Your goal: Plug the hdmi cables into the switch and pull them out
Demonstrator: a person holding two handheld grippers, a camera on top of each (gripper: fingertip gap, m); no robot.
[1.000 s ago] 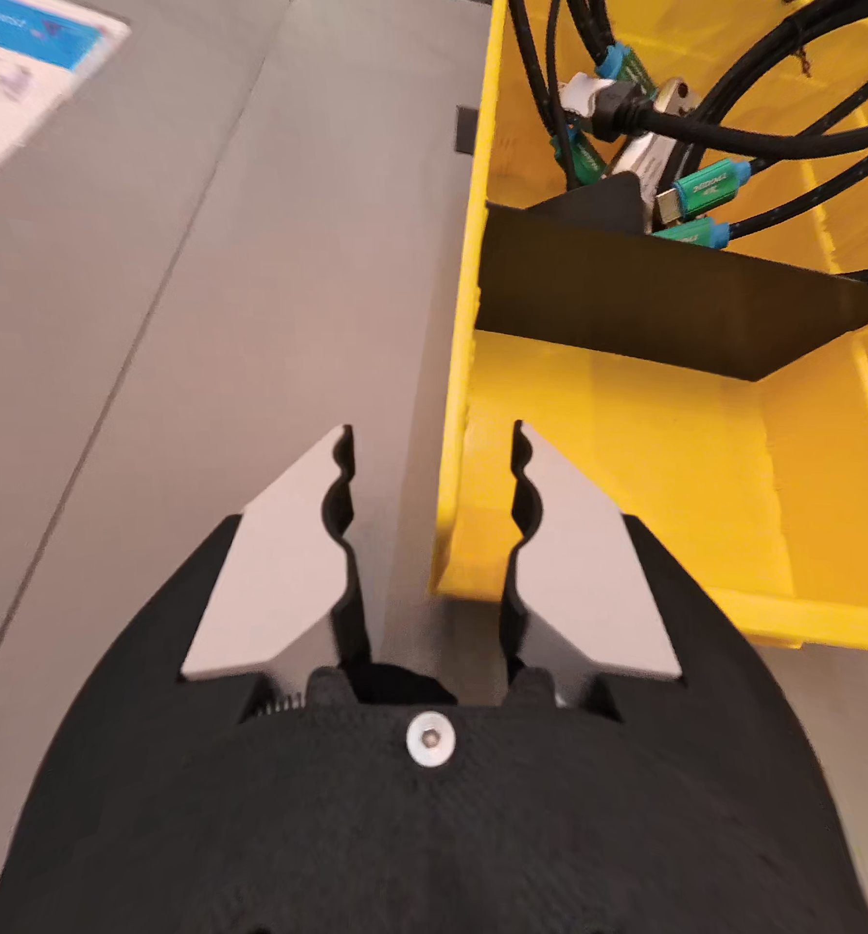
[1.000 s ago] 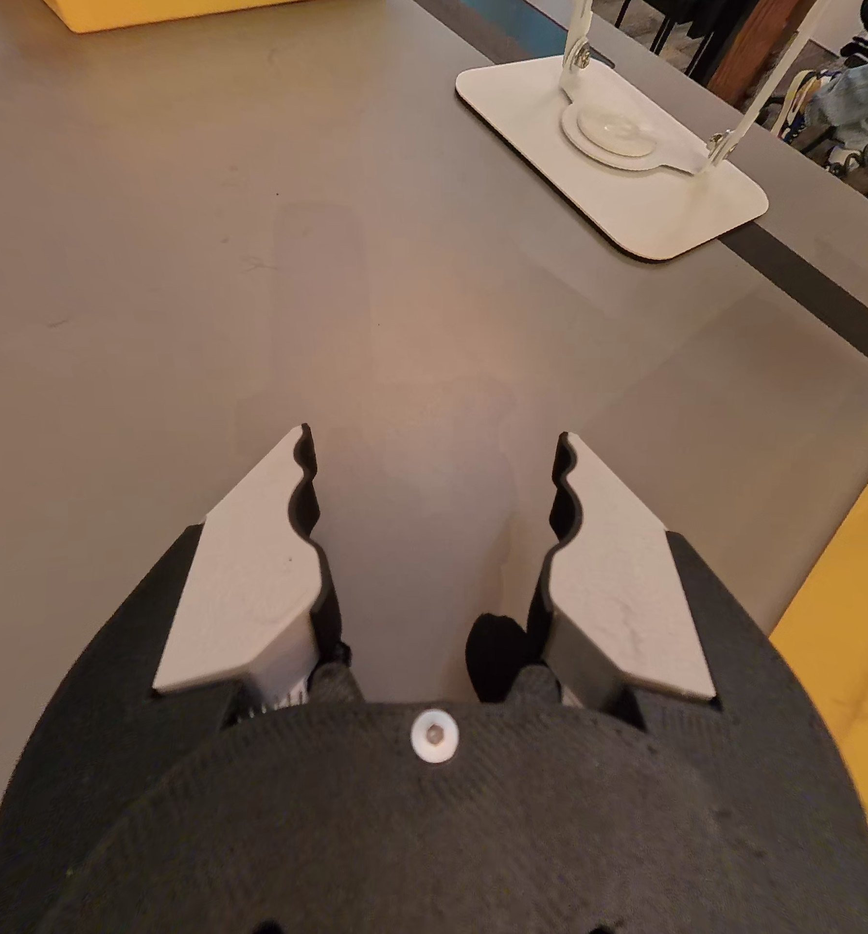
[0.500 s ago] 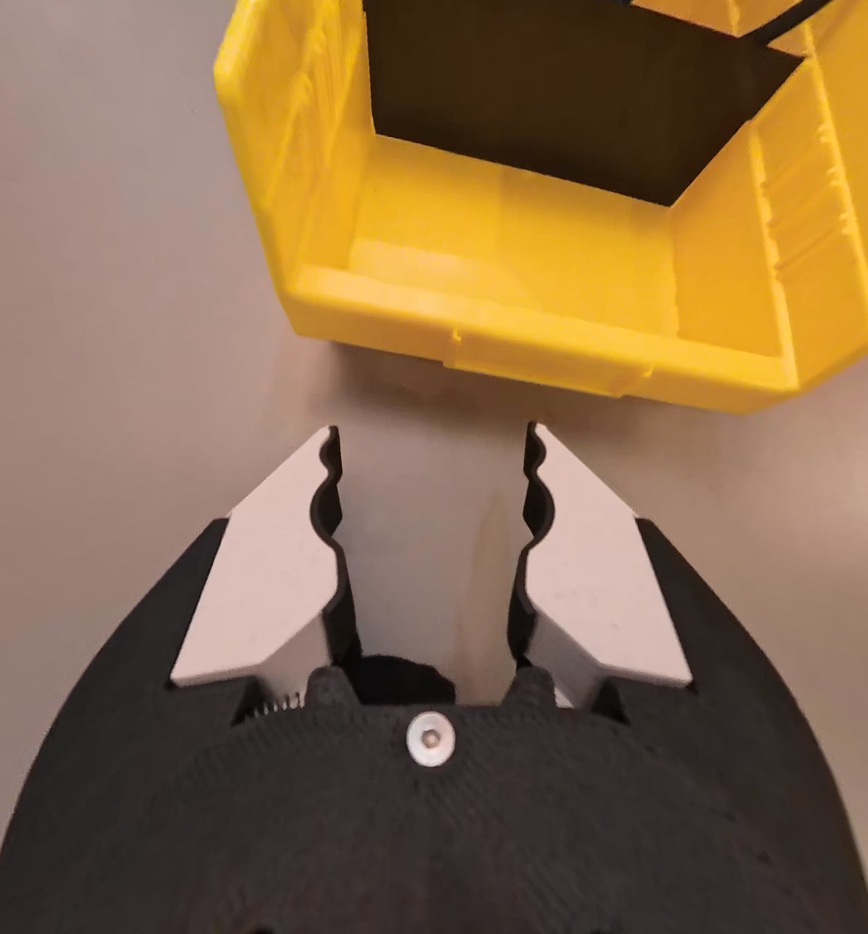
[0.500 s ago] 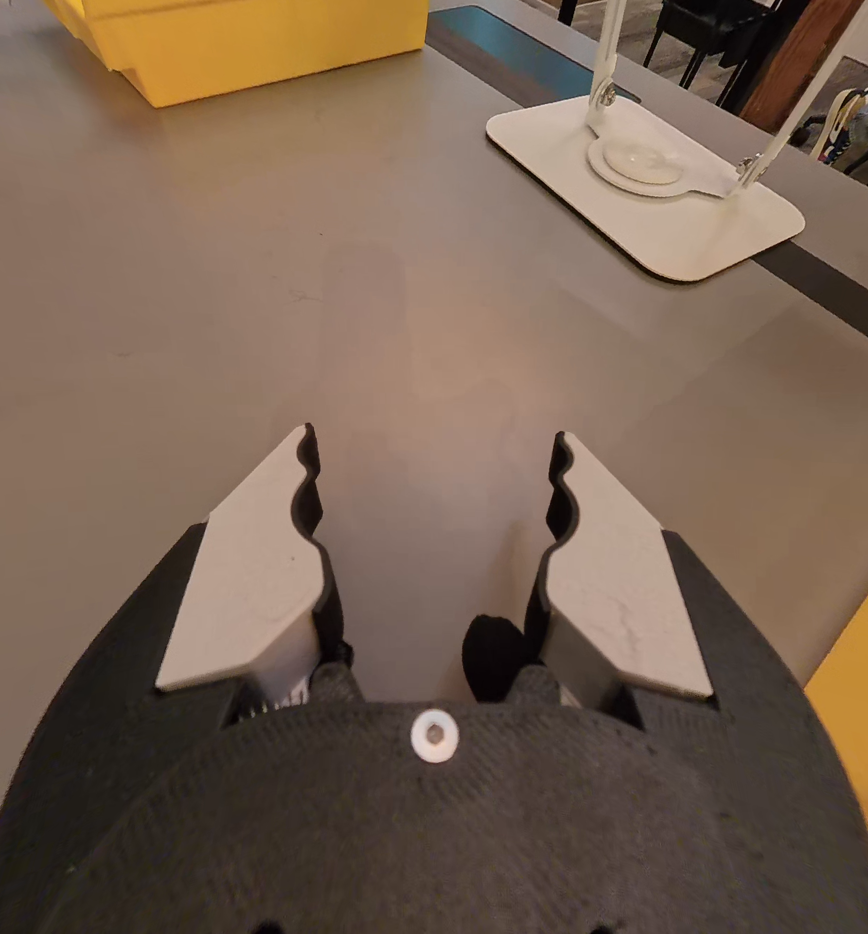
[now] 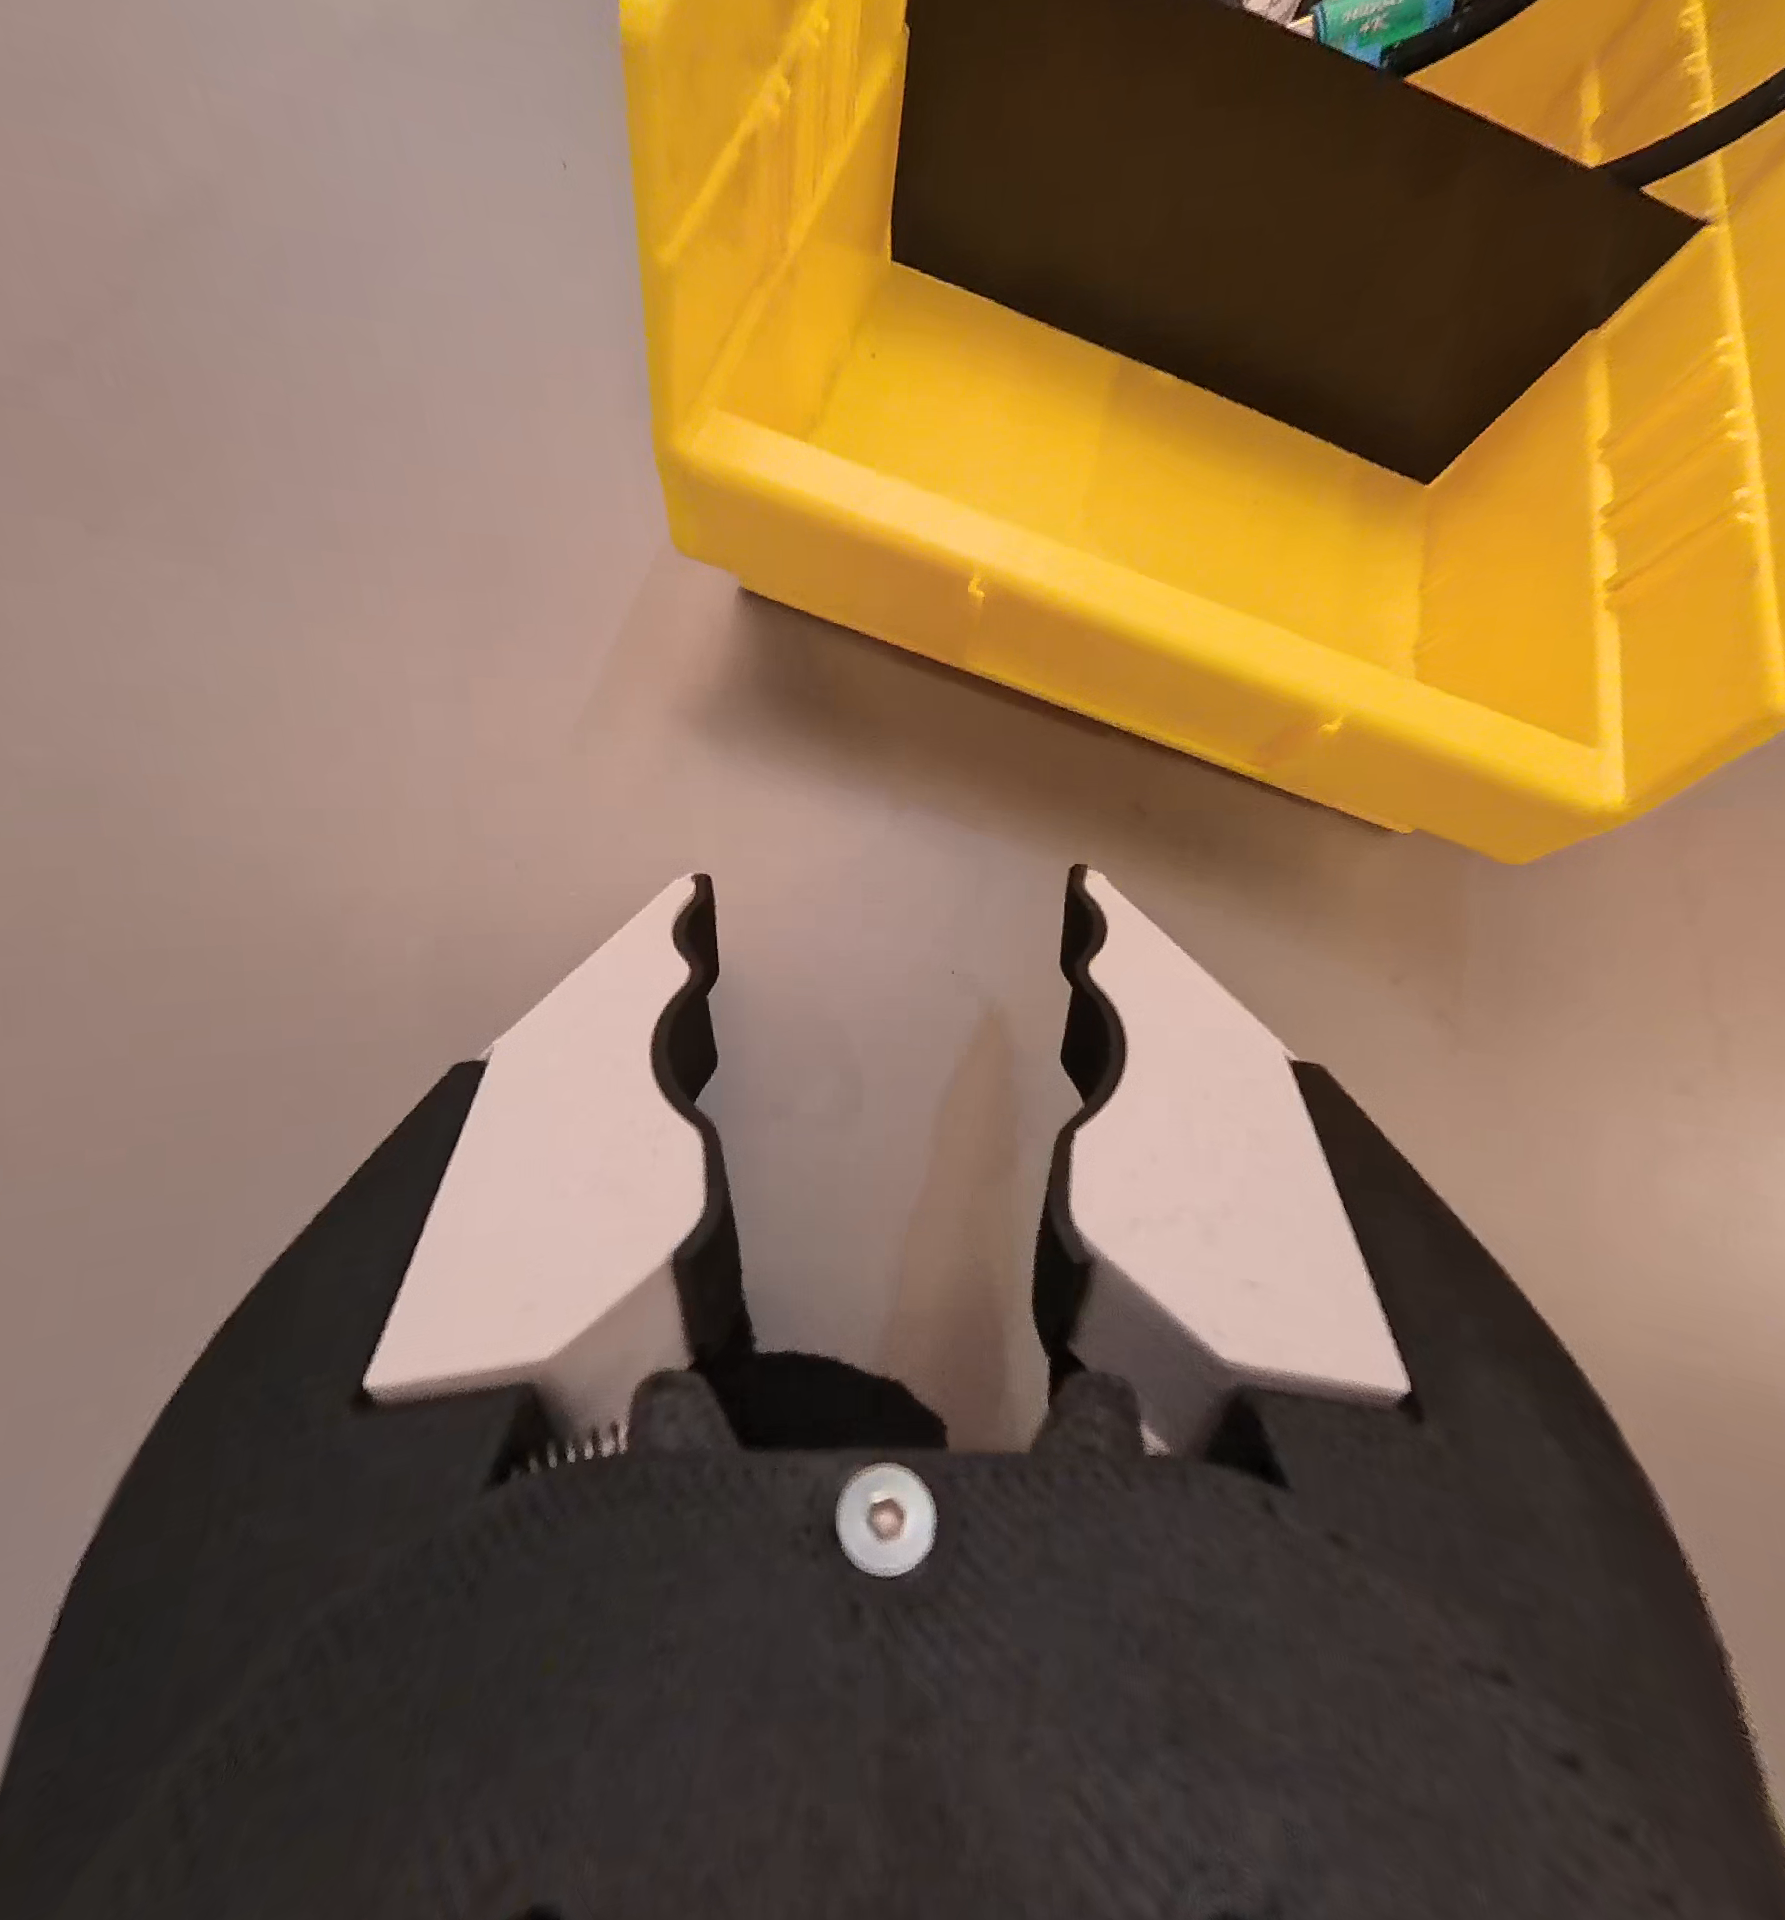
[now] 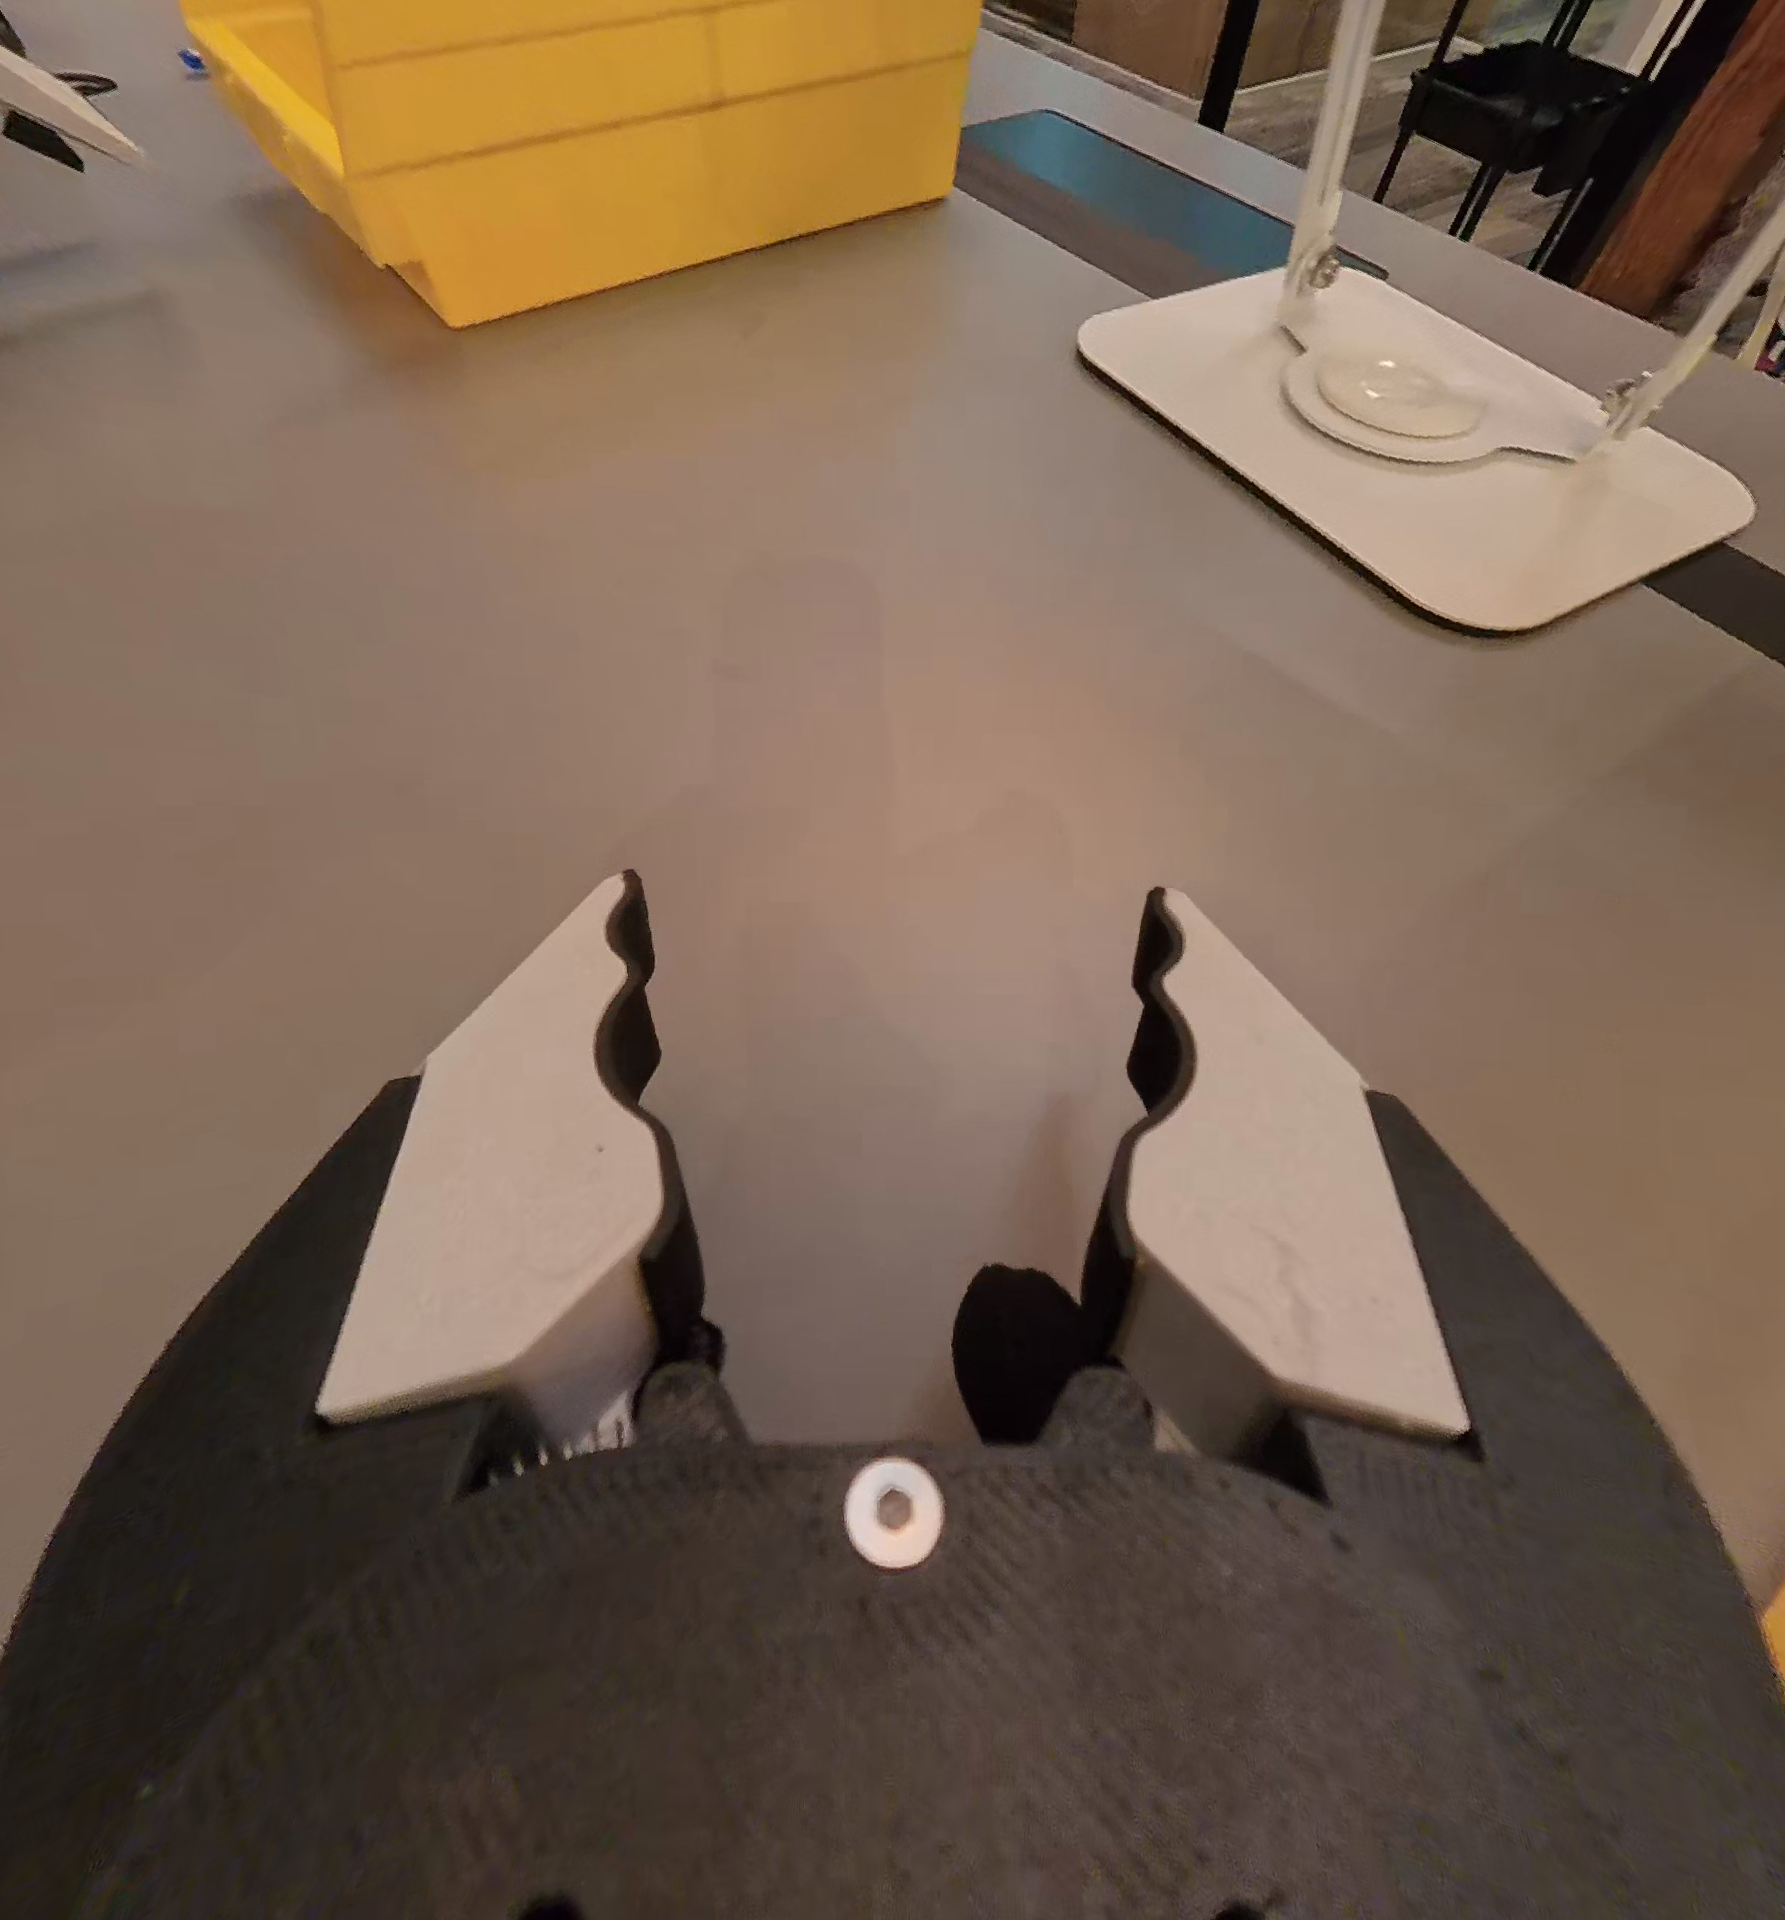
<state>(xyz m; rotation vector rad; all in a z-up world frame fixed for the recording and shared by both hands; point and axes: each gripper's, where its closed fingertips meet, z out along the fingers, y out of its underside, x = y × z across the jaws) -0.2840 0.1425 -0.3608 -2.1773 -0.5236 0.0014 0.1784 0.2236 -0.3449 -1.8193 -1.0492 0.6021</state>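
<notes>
Over the grey desk [image 5: 244, 623], at the lower centre of the left wrist view, the left gripper [image 5: 888, 894] holds its fingers [image 5: 576, 1143] apart with nothing between them. Upper right of that frame, a yellow bin [image 5: 1127, 582] sits on the desk, split by a black divider [image 5: 1283, 260]; its near compartment holds nothing. Behind the divider, at the top edge, a green HDMI plug [image 5: 1371, 21] and a black cable [image 5: 1740, 135] just show. The switch is not visible. The right gripper [image 6: 893, 894] likewise has its fingers spread and empty above bare desk. Another yellow bin [image 6: 639, 135] stands upper left of its frame, a white stand base [image 6: 1439, 478] upper right.
</notes>
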